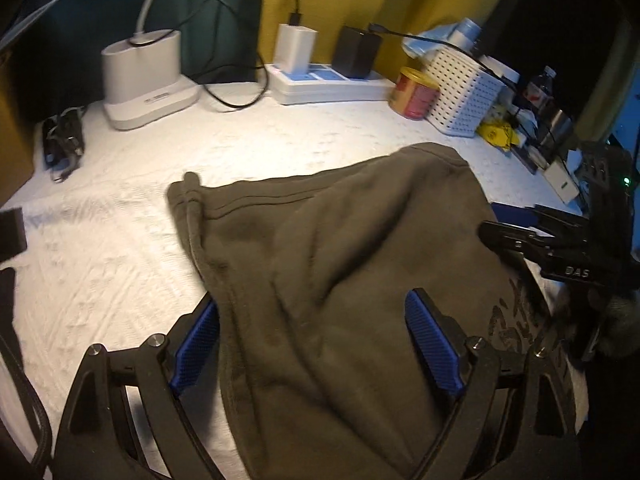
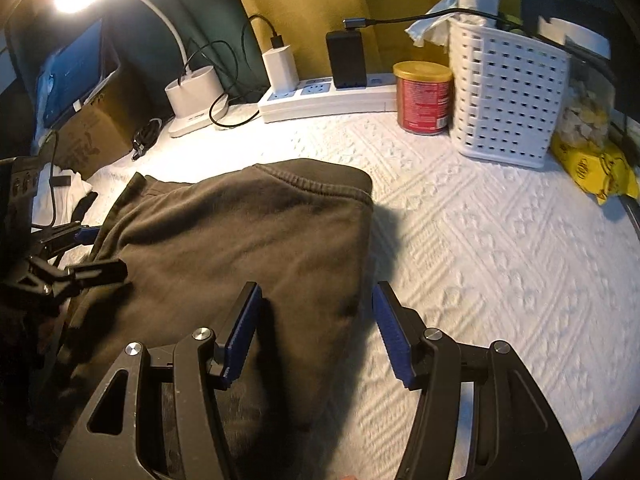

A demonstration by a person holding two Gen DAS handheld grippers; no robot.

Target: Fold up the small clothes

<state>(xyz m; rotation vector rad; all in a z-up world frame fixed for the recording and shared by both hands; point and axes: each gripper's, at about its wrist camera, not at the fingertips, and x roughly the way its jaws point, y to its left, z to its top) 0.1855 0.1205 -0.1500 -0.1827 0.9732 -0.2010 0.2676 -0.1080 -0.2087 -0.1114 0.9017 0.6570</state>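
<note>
Olive-brown cloth, a small garment (image 1: pixel 340 264) with a stitched hem, lies spread on my white textured tablecloth (image 1: pixel 120 248), roughly in the middle of the table and reaching back toward me under both tools. My left gripper (image 1: pixel 316 344) stands with its jaws wide apart, the blue pads (image 1: pixel 196 344) straddling the garment's near left part: one pad sits just off the seamed left edge over the tablecloth, the other over the cloth itself, and nothing is pinched between them. My right gripper (image 2: pixel 316 332) is also spread wide, straddling the garment's right edge, with one pad (image 2: pixel 242 332) above the fabric and the other above bare tablecloth. I cannot tell whether any pad actually touches the cloth. From the left wrist view my right tool shows as black linkage at the garment's right side, near a dark printed mark (image 1: pixel 516 320) on the fabric; from the right wrist view my left tool shows at the garment's left side. Along the back of the table stand a white lamp base (image 1: pixel 148 76), a white power strip (image 1: pixel 332 84) with a white charger (image 1: pixel 294 46) and a black adapter (image 1: pixel 356 52) plugged in, a red can with a gold lid (image 2: pixel 424 96), and a white perforated basket (image 2: pixel 508 96). A yellow packet (image 2: pixel 596 168) lies to the right of the basket.
</note>
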